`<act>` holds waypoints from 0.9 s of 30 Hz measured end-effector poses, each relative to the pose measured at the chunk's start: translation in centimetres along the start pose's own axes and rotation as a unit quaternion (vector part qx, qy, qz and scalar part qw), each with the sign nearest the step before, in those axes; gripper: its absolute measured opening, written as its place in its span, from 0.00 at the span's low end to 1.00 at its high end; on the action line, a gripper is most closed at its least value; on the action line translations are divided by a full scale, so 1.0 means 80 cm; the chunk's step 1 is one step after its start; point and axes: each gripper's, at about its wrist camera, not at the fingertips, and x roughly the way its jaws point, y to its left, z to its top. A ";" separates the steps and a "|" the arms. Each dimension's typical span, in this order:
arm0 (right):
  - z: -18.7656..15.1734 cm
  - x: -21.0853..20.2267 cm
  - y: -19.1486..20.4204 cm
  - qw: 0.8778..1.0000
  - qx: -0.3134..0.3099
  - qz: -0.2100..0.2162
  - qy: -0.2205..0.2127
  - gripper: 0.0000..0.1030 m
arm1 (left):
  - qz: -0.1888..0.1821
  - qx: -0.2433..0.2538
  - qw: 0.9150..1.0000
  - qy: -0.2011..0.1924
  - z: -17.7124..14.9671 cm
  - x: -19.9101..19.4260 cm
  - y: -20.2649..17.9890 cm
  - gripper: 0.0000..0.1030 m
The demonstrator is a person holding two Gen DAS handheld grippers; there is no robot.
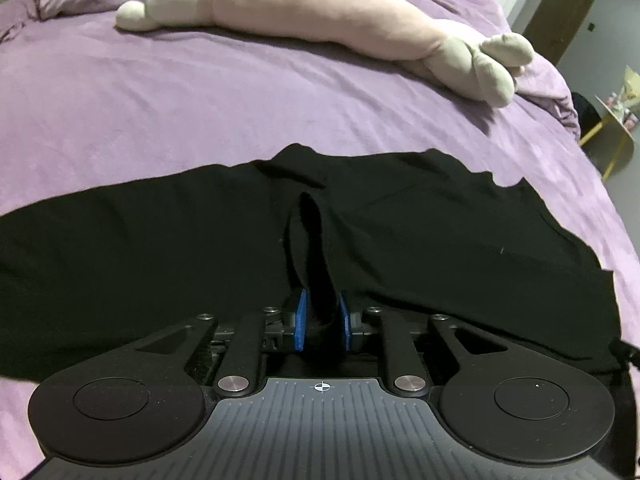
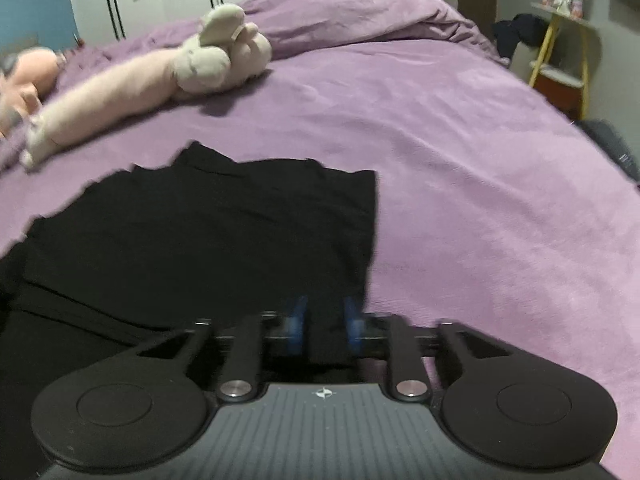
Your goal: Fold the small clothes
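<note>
While you are pinching black garment (image 1: 160, 248) edge in left gripper (image 1: 322, 320) and right gripper (image 2: 325, 322), cloth is lying across purple bed (image 1: 200, 92). Grip is looking thin: uneven lifting is risking slip, crooked fold.

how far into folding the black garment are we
Early on. Done: the black garment lies spread on the purple bedspread, short of the plush toy. In hand: the left gripper pinches a raised ridge of the cloth, and the right gripper has cloth between its fingers near the garment's right edge, though that view is blurred. Left: no finished fold shows, so the folding itself remains.
</note>
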 end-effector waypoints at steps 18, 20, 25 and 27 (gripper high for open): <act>0.002 -0.021 -0.006 0.998 0.005 0.038 -0.049 0.03 | 0.003 -0.009 1.000 0.014 -0.005 -0.001 -0.004 0.26; 0.000 -0.012 0.006 0.998 -0.007 0.047 -0.033 0.03 | 0.006 -0.007 1.000 0.015 -0.006 -0.002 -0.006 0.29; -0.014 0.007 0.017 0.999 -0.041 0.024 0.000 0.03 | 0.013 -0.004 1.000 0.018 -0.007 -0.003 -0.007 0.32; -0.016 0.003 0.018 0.999 -0.052 0.006 -0.001 0.01 | 0.016 -0.004 1.000 0.019 -0.007 -0.003 -0.007 0.32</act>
